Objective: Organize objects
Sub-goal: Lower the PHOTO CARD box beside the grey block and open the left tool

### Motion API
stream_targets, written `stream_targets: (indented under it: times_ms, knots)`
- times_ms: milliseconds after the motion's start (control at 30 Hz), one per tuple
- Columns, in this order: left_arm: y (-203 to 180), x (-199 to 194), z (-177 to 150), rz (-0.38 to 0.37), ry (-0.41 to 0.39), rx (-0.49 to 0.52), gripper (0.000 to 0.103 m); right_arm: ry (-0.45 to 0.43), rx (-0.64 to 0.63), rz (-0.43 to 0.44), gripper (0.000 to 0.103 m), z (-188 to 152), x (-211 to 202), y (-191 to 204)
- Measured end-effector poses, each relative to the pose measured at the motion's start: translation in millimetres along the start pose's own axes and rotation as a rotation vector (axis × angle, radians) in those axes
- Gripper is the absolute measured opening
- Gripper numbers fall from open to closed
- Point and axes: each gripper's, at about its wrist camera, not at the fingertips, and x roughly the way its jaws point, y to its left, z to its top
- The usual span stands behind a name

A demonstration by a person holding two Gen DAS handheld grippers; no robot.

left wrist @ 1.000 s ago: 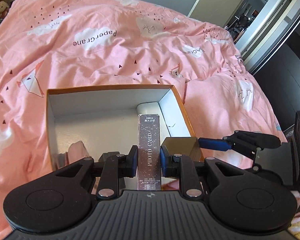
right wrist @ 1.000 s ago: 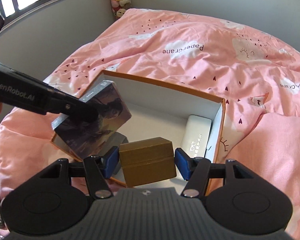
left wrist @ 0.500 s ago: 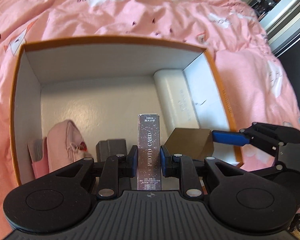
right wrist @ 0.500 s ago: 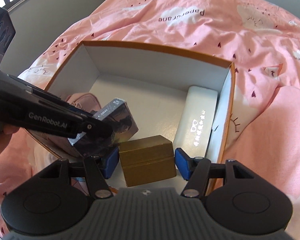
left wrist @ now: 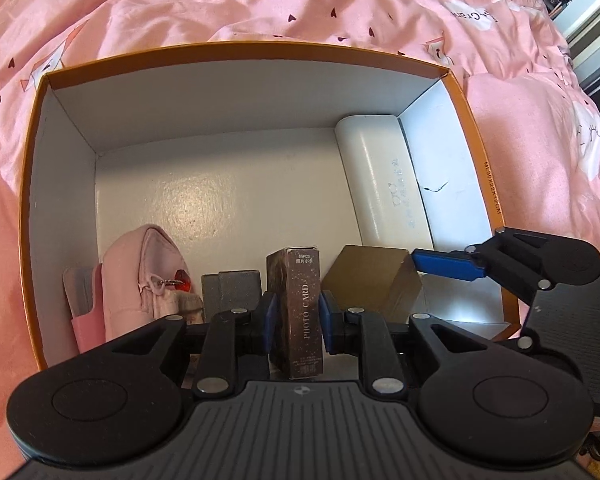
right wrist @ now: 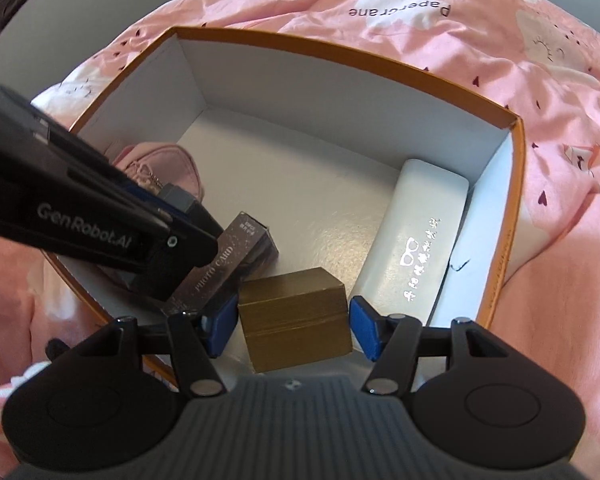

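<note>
Photo-card box, clenched upright in your left gripper, sits at 9 o'clock beside the gold box your right gripper grasps.

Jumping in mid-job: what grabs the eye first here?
The orange-rimmed box on the pink bedspread. Over its near end, the left hand-held gripper clamps an upright photo card box, while the right hand-held gripper holds a gold box.

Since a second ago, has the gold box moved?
Yes. The gold box, gripped by the right gripper, came down from the orange box's near rim to inside it.
</note>
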Motion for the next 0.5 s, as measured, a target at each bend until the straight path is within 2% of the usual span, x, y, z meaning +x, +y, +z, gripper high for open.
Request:
stream_targets:
  times_ms: [133,200,300,500]
  knots:
    - [3,-14,-2,-0.057,-0.054,0.004,0.026,0.001,-0.010,-0.017,0.062,6,3,2]
    - [6,-23,-5,-0.035,-0.100,0.017,0.030,-0.002,-0.030,-0.028,0.062,8,5,5]
    - [11,-29,-11,0.028,-0.121,0.036,0.030,0.012,-0.075,-0.038,0.063,12,11,10]
    - [27,-21,-24,0.037,-0.095,0.032,0.031,0.009,-0.137,-0.044,0.062,18,18,18]
